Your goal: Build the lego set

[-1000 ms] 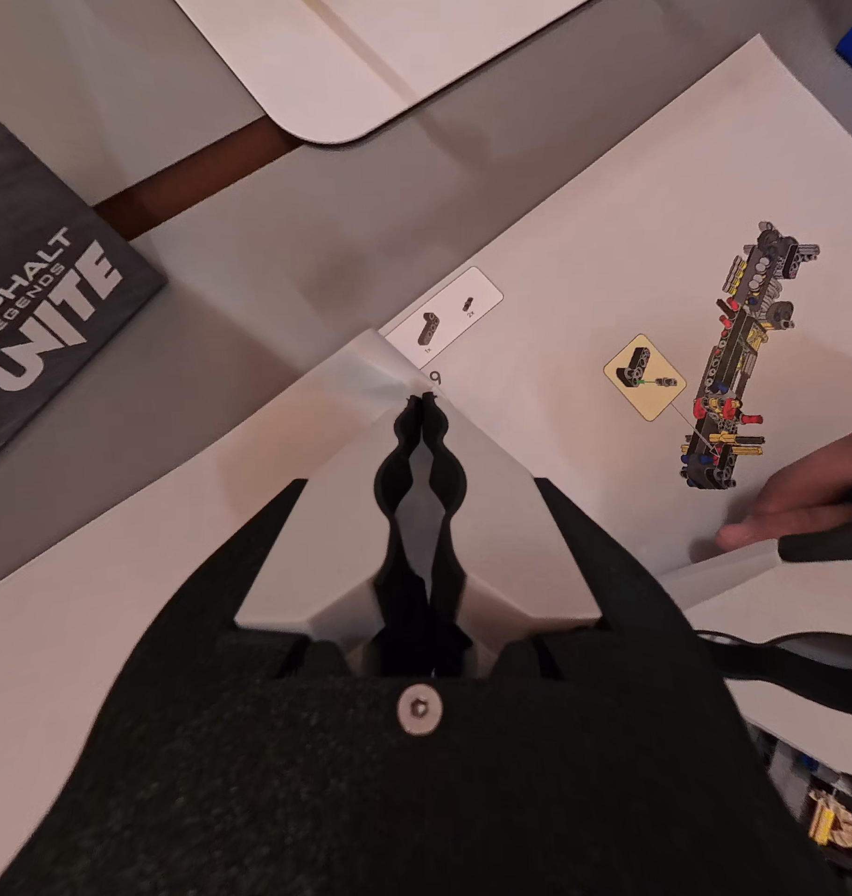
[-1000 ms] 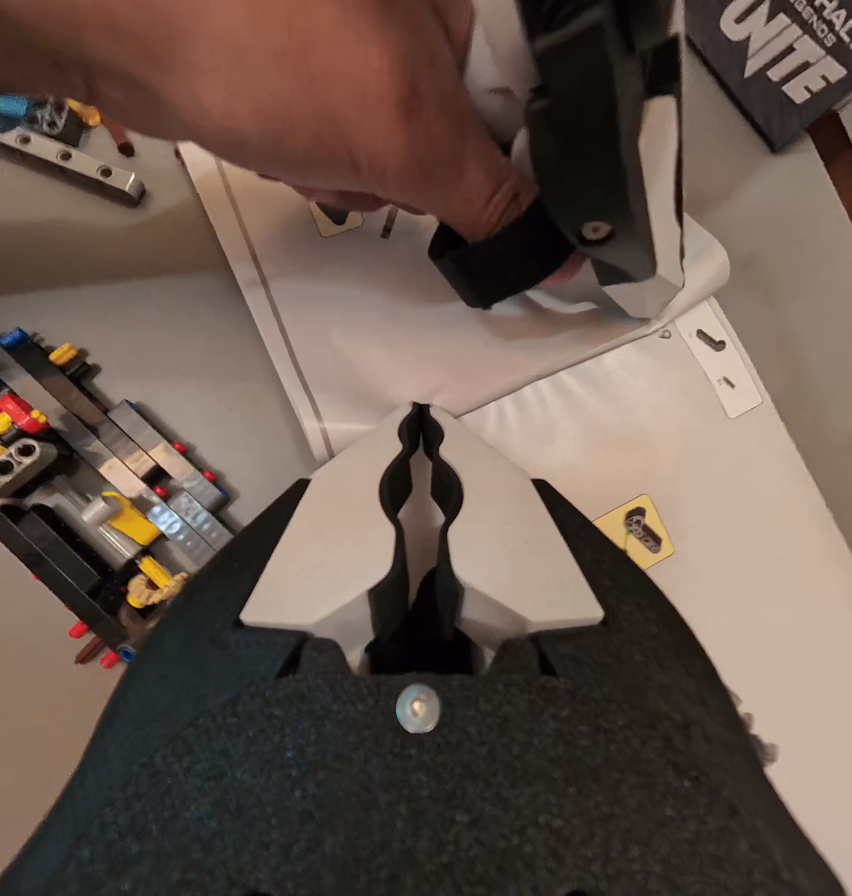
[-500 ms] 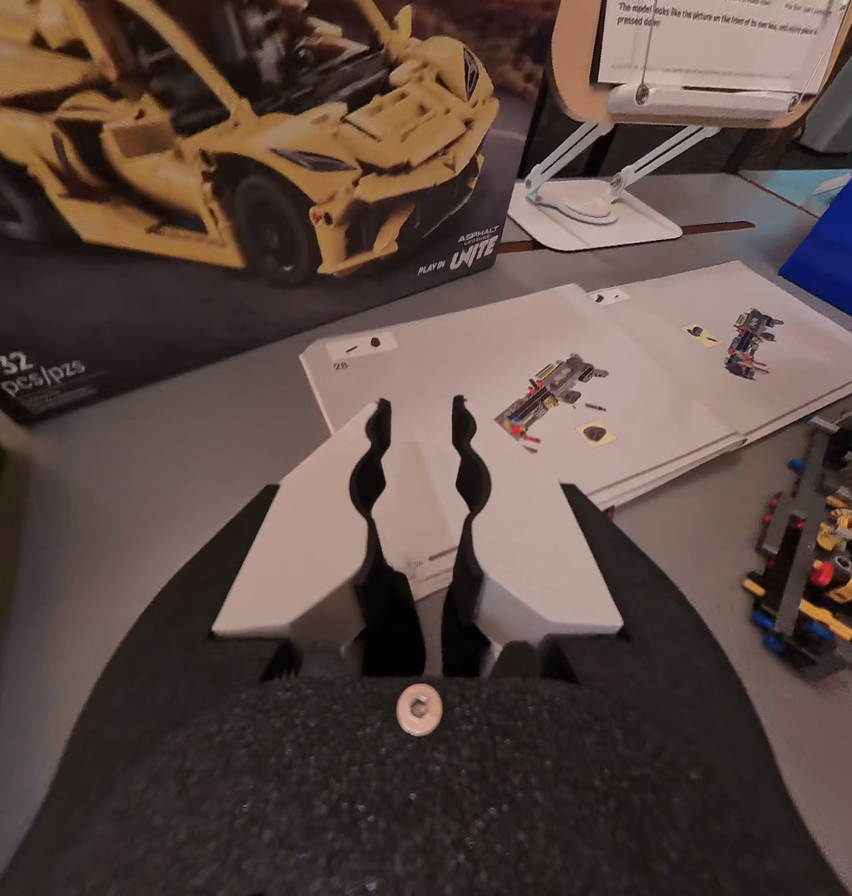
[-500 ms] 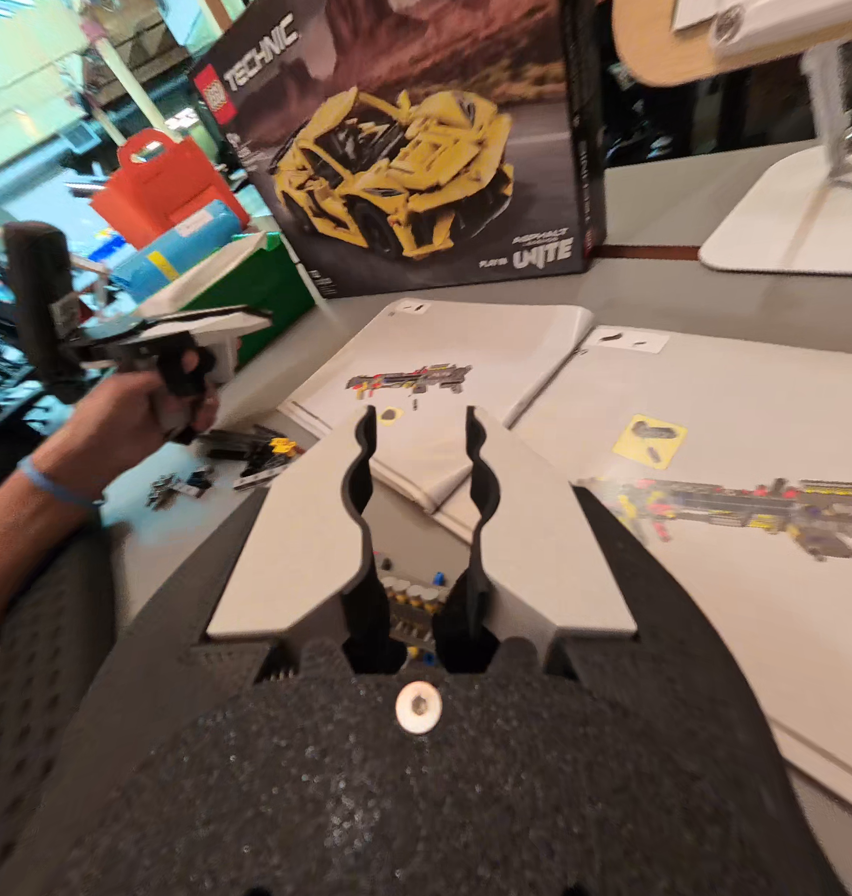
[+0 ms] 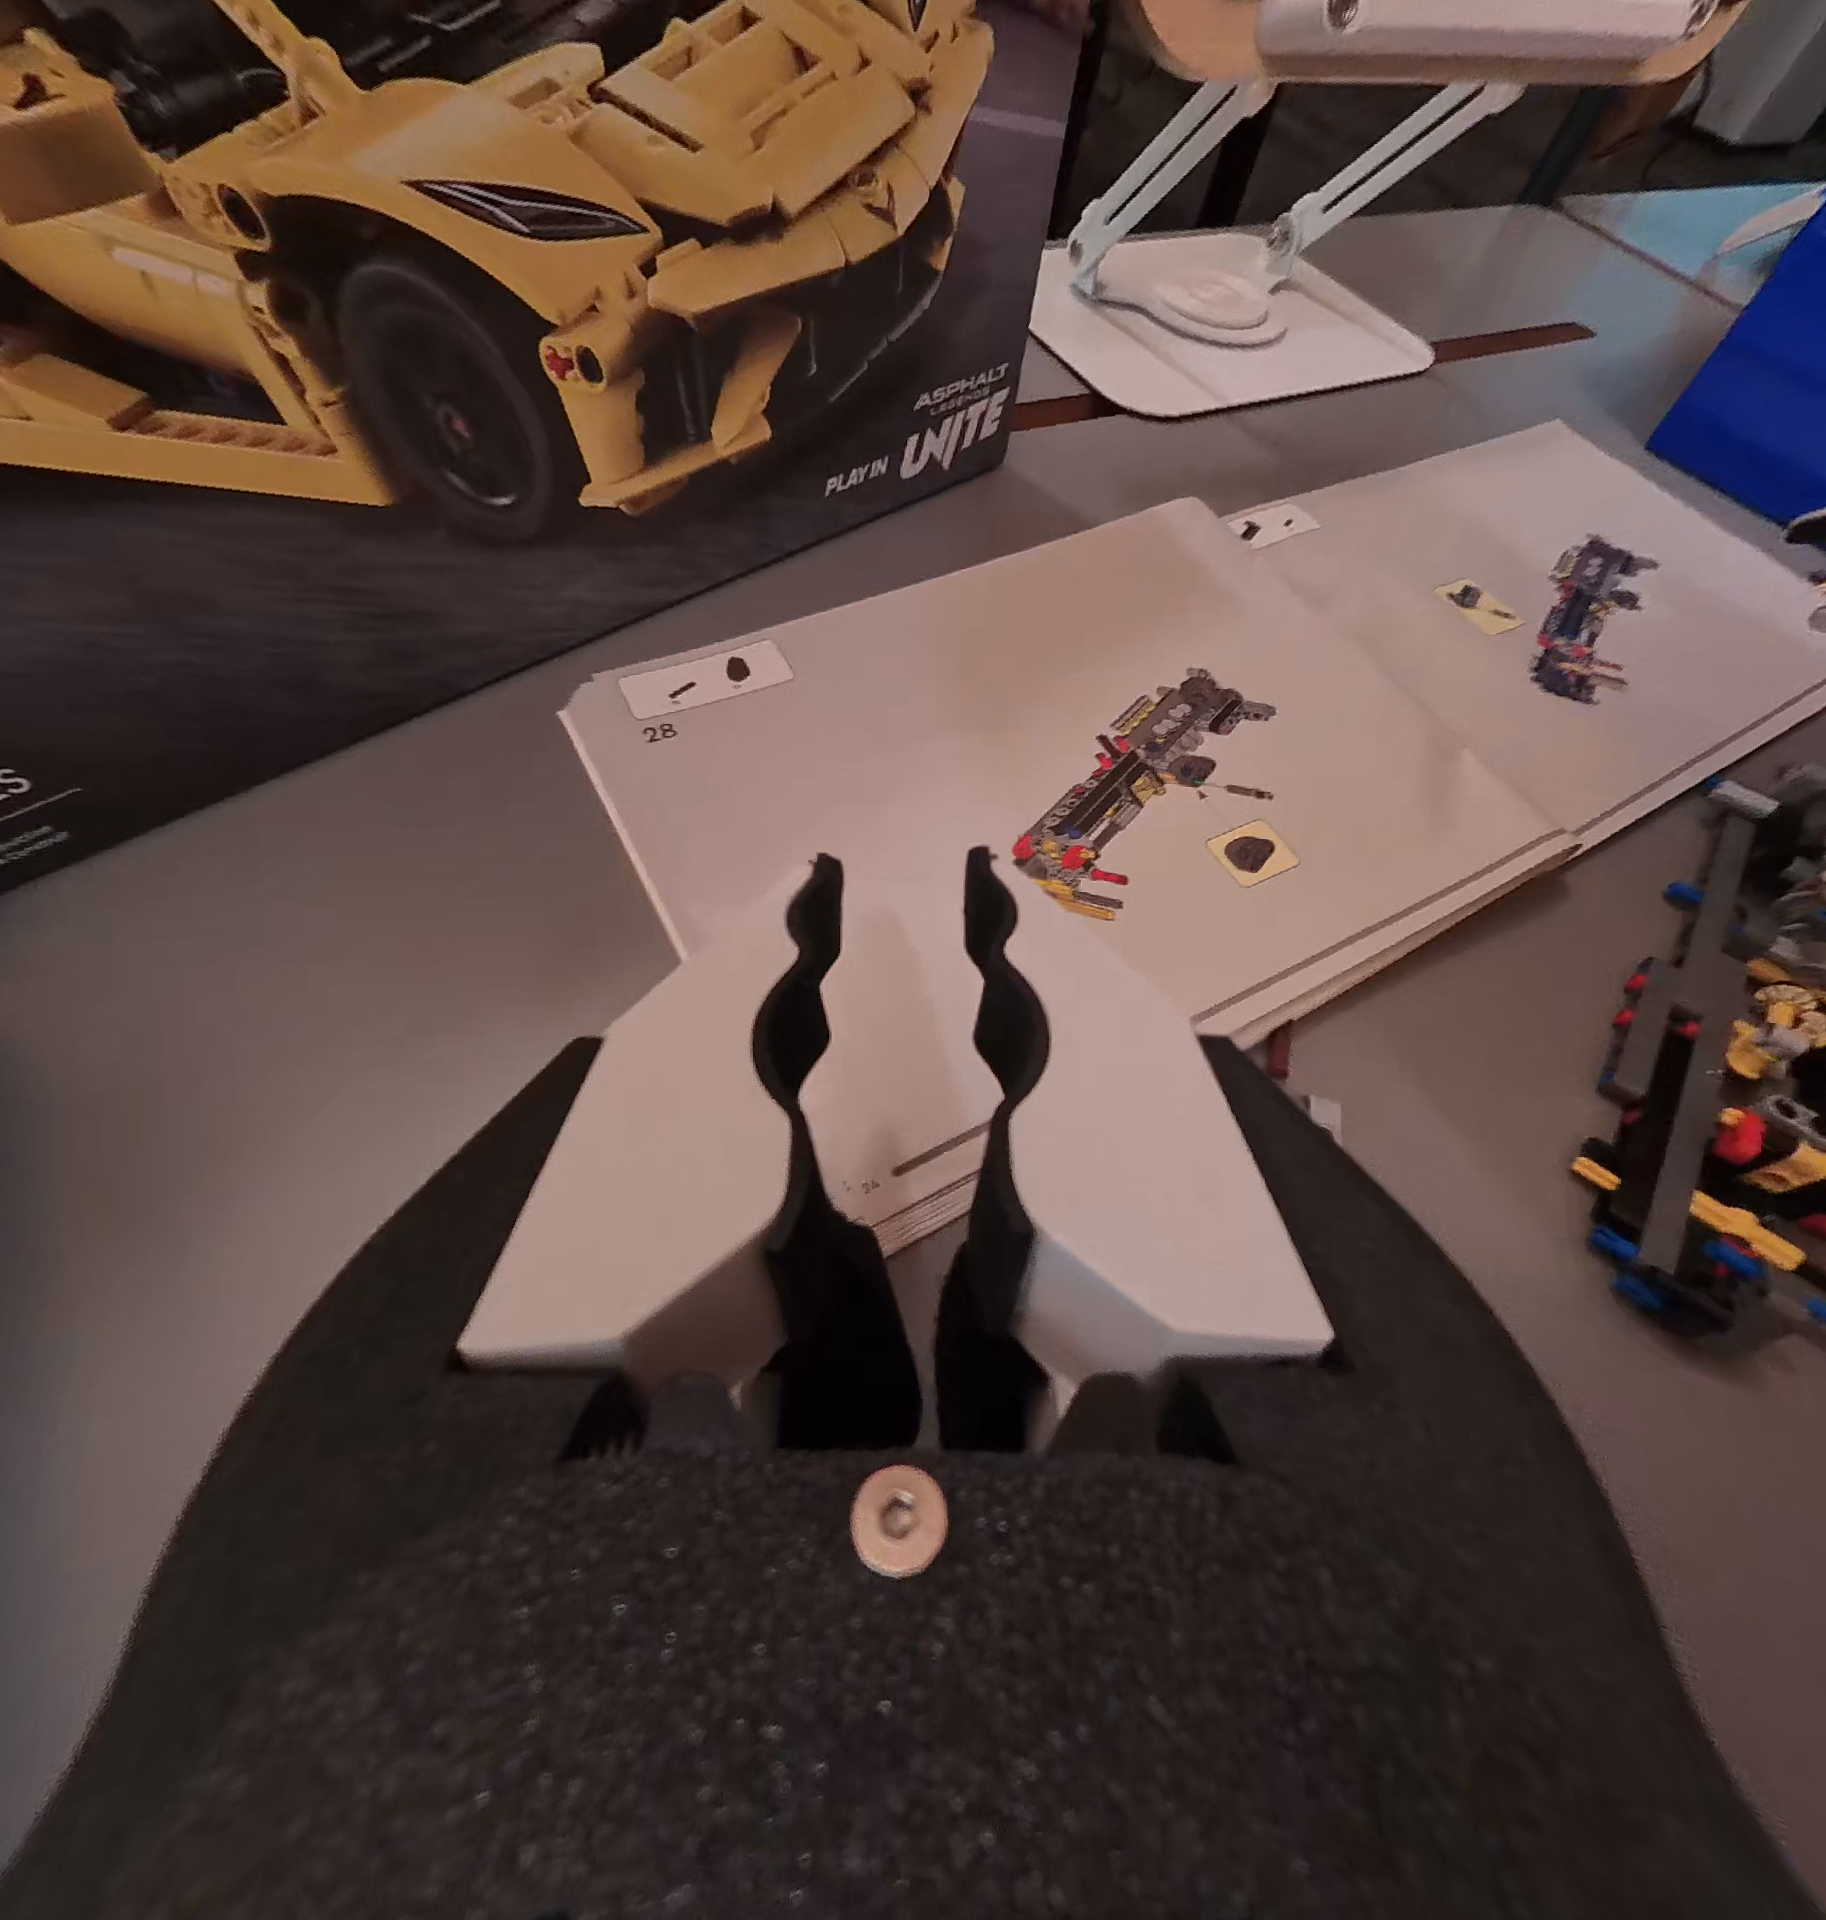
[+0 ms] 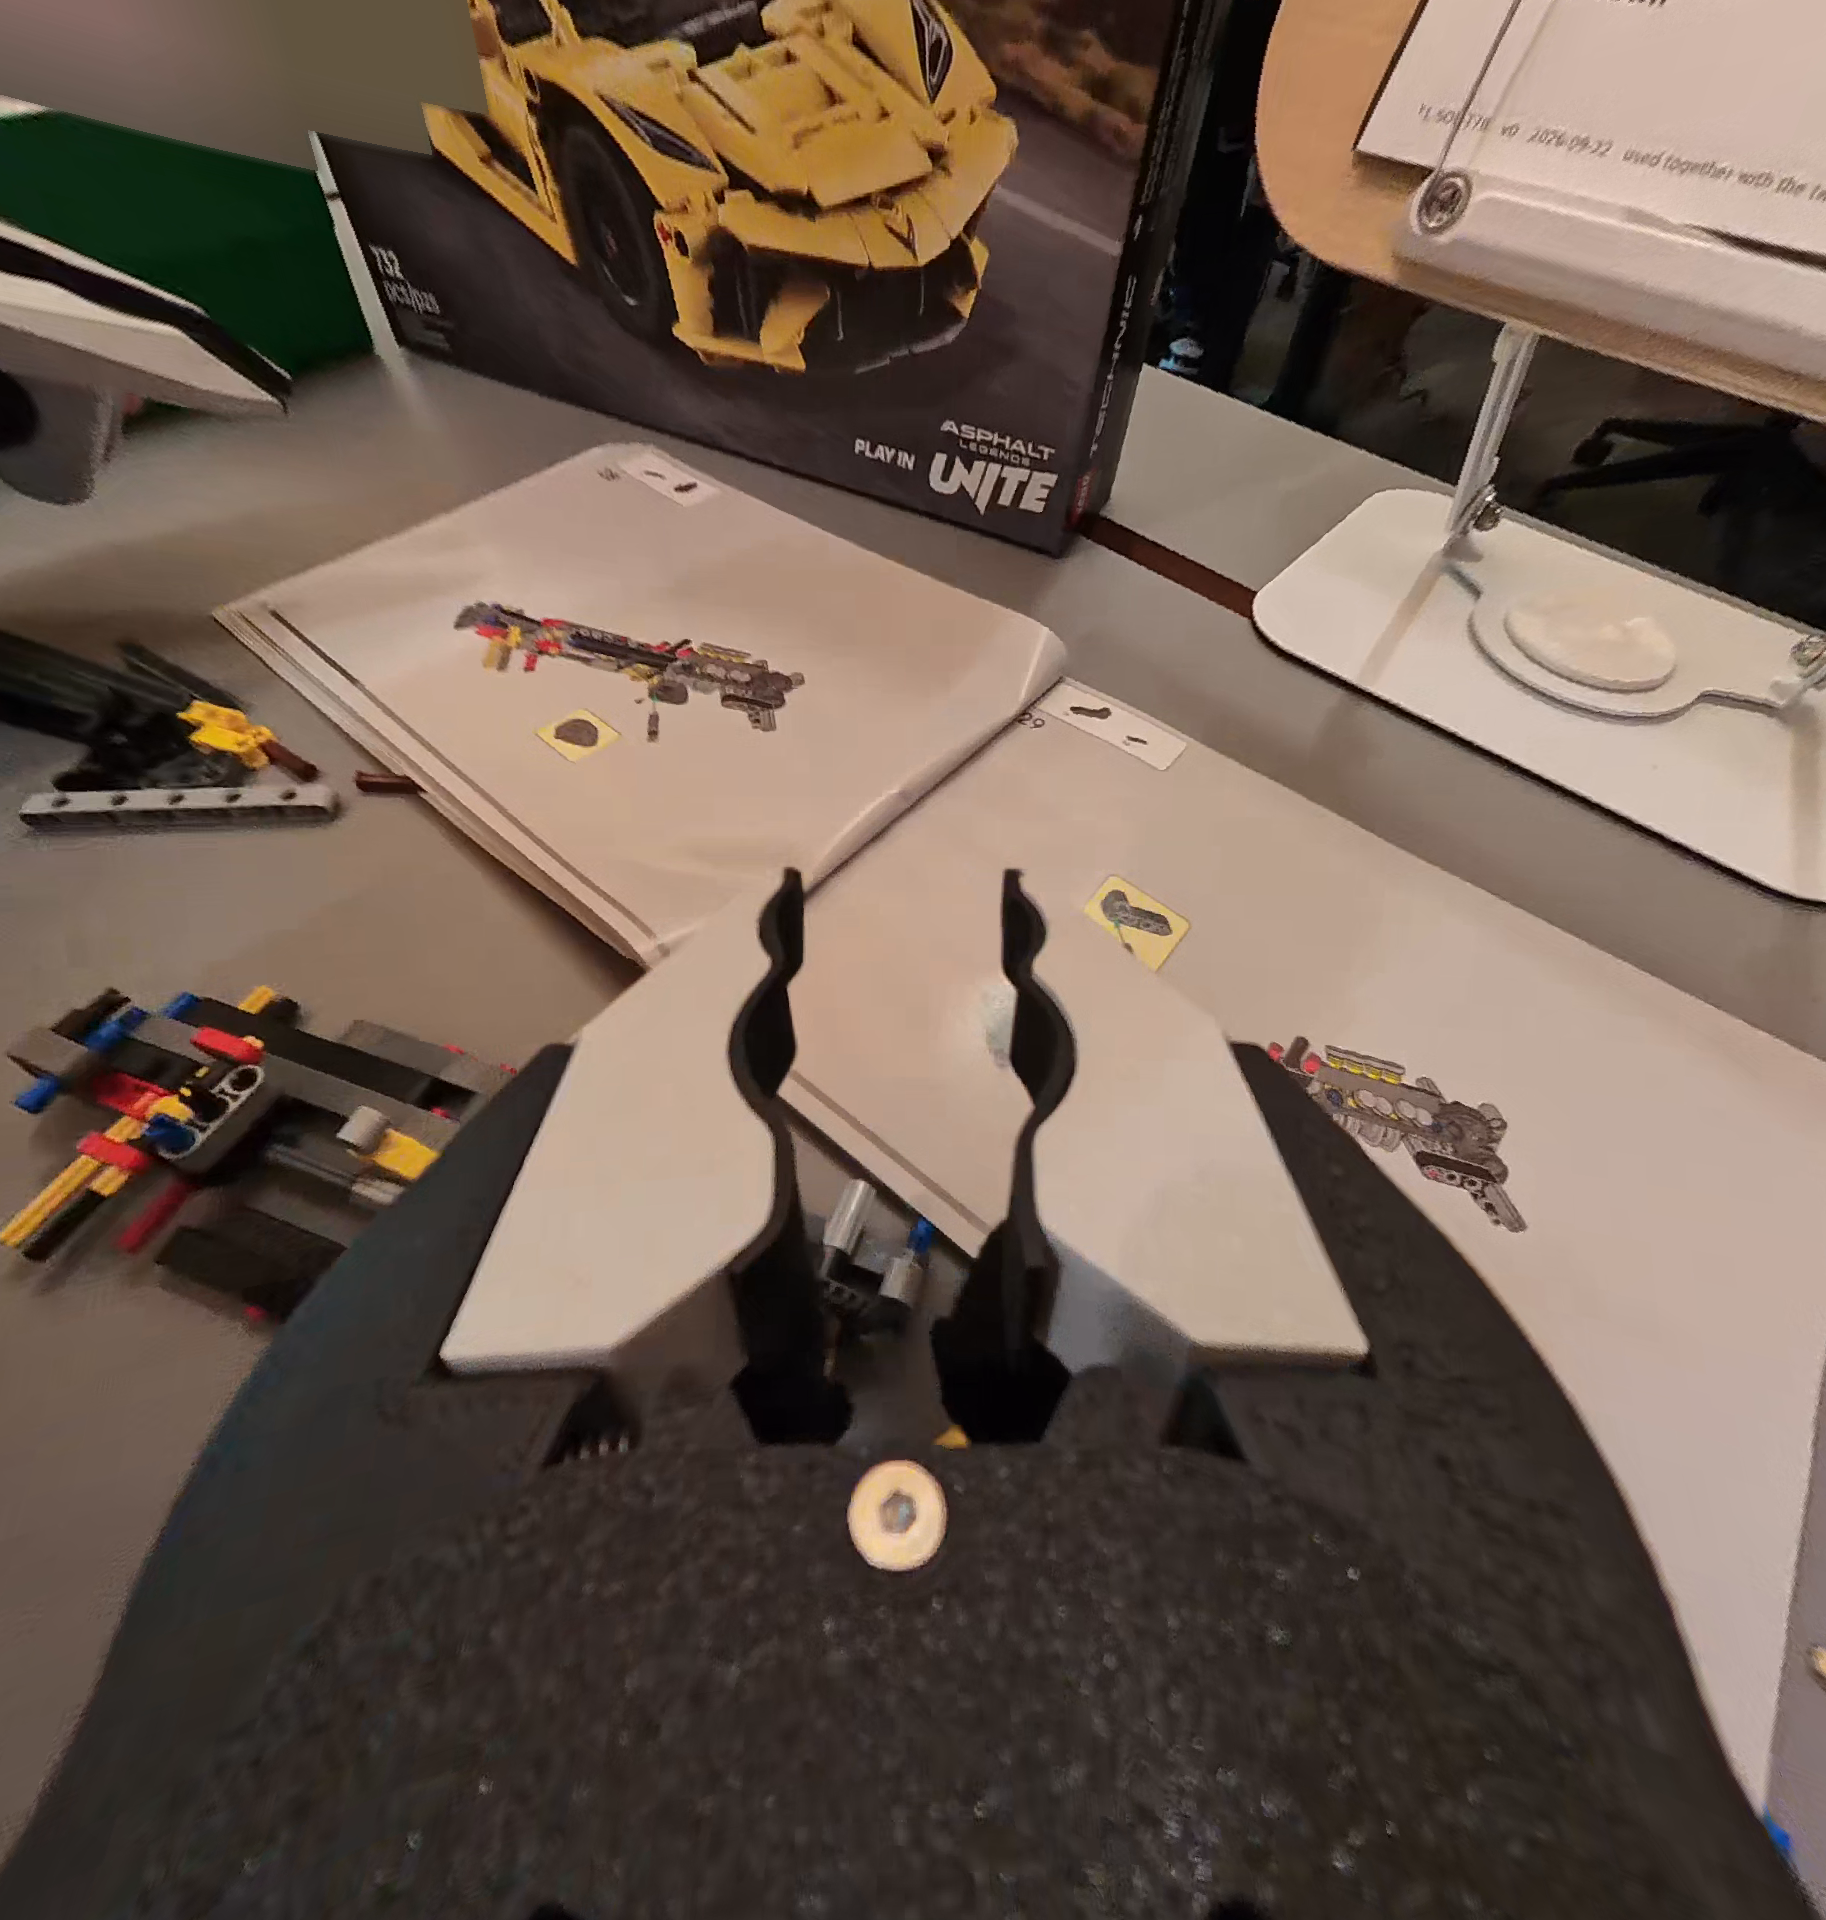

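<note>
The left gripper [image 5: 901, 862] hangs above the near left corner of the open instruction booklet [image 5: 992, 748] with its two fingers spread apart and nothing between them; it touches nothing. The right gripper [image 6: 901, 883] is spread a little wider, likewise empty, and hovers over the booklet's [image 6: 680, 748] near edge by the centre fold. The booklet lies flat on the grey tabletop [image 5: 265, 1039] and serves as the landmark. The partly built lego assembly [image 6: 223, 1122] rests on the tabletop just beside the booklet's near edge, a flat frame of black and grey beams with red, blue and yellow pins; its long axis runs roughly parallel to that edge, and part of it passes beneath the right gripper. In the left wrist view the same assembly [image 5: 1719, 1122] lies right of the booklet. A loose grey beam [image 6: 176, 805] and a small pile of dark parts [image 6: 150, 738] lie off the booklet's left page. Behind the booklet stands the set's box [image 6: 784, 260], and a white stand [image 6: 1574, 665] sits beside the box.
</note>
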The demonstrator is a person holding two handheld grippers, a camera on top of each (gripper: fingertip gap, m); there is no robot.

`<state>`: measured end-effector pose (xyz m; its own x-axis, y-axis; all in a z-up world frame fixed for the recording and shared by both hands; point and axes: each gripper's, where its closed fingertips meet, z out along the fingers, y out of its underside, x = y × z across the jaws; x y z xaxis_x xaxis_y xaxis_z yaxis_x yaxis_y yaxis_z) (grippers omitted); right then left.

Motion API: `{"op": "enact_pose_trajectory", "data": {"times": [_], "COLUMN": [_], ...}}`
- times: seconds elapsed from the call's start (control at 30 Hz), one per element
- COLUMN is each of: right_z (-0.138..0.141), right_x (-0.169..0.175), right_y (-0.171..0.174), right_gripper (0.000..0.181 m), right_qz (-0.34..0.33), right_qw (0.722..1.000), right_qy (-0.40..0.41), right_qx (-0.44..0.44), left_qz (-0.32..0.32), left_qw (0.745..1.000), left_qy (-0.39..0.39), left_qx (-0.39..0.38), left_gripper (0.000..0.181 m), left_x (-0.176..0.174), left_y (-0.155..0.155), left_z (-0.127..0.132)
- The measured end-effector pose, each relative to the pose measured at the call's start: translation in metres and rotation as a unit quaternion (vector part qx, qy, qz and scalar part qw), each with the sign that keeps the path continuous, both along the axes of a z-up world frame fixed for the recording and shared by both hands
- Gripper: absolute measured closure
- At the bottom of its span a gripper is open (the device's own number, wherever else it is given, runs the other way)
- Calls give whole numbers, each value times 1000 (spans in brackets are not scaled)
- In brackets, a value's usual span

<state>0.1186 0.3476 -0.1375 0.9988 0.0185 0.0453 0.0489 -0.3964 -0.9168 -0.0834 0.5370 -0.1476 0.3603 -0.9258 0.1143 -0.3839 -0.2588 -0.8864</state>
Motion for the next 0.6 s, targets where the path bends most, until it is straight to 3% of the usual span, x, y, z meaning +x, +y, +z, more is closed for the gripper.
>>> {"op": "enact_pose_trajectory", "data": {"times": [0.2,0.37,0.47,0.6], "right_z": [5,32,35,0], "right_x": [31,96,94,74], "right_y": [-14,-85,-127,-176], "right_gripper": [144,144,152,152], "right_qz": [-49,-195,-230,-217], "right_qw": [999,979,972,967], "right_qy": [-6,-47,-40,3], "right_qx": [-13,-30,-34,-132], "left_qz": [-11,-12,-16,-12], "left_qw": [1000,999,999,999], "left_qy": [-6,-29,-39,-26], "left_qx": [-23,3,1,16], "left_gripper": [159,160,161,161], "left_x": [1,-2,-2,-2], "left_y": [-5,-9,-12,-11], "left_z": [-1,15,20,17]}}
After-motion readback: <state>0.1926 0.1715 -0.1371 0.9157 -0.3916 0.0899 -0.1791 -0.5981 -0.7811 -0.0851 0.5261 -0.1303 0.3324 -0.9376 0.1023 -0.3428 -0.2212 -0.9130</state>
